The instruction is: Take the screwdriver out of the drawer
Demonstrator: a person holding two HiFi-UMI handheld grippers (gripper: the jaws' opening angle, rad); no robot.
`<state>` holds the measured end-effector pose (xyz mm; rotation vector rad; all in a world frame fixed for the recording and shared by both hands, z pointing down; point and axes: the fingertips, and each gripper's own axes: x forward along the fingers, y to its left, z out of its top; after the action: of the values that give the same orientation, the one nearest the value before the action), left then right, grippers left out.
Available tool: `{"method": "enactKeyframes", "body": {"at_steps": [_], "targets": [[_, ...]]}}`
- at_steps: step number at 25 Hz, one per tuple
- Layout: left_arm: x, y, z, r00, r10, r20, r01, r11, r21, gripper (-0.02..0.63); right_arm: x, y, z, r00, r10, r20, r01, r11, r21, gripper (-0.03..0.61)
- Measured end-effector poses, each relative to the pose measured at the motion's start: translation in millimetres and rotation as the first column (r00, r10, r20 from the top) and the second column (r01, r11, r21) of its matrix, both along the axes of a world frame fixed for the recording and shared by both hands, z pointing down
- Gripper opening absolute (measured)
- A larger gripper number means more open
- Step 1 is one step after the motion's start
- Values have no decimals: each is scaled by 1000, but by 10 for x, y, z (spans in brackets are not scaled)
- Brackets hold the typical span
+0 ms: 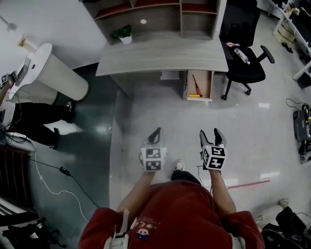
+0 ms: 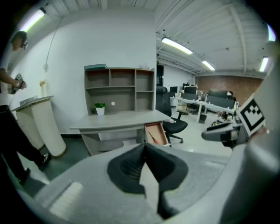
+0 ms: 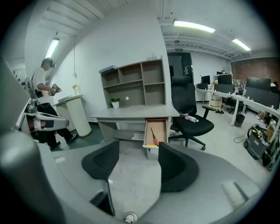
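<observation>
**Head view: you stand well back from the open drawer**

Your left gripper and right gripper are side by side in front of you, above bare floor. Both point toward the desk. In the left gripper view your left jaws are pressed together, tips meeting, with nothing between them. In the right gripper view your right jaws are spread, and only floor shows in the gap, so that gripper holds nothing.

The drawer stands open under the right end of the desk as you face it. The screwdriver lies on the drawer's bottom, running front to back with its red handle toward the front. It is well apart from both grippers. A yellow item lies along the drawer's front edge, just beside the handle; you cannot tell what it is.

A black chair stands to the right of the drawer with a bottle on its seat. A small plant sits at the back left of the desk, below the shelves. At far left a person stands by a white stand.
</observation>
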<state>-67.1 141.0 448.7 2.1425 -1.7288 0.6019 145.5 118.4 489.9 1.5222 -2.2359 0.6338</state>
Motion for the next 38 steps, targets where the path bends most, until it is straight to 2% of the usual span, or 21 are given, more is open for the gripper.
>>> {"method": "enactKeyframes", "body": {"at_steps": [11, 23, 31, 35, 38], "targets": [[171, -481, 43, 1000, 4, 12, -4, 1000, -18, -2, 101, -515, 119, 1000, 4, 31, -4, 1000, -19, 275], [88, -1108, 303, 999, 49, -15, -49, 998, -29, -2, -29, -933, 405, 1000, 18, -10, -19, 998, -63, 276], [-231, -1945, 253, 997, 68, -33, -68, 998, -12, -2, -383, -1701, 350, 1000, 12, -3, -12, 998, -66, 275], [-489, -2366, 227, 997, 66, -41, -67, 998, -16, -2, -623, -2126, 293, 998, -16, -66, 13, 999, -42, 275], [-643, -2646, 253, 996, 67, -55, -68, 997, -19, -2, -798, -2383, 333, 997, -21, -74, 17, 998, -57, 275]]}}
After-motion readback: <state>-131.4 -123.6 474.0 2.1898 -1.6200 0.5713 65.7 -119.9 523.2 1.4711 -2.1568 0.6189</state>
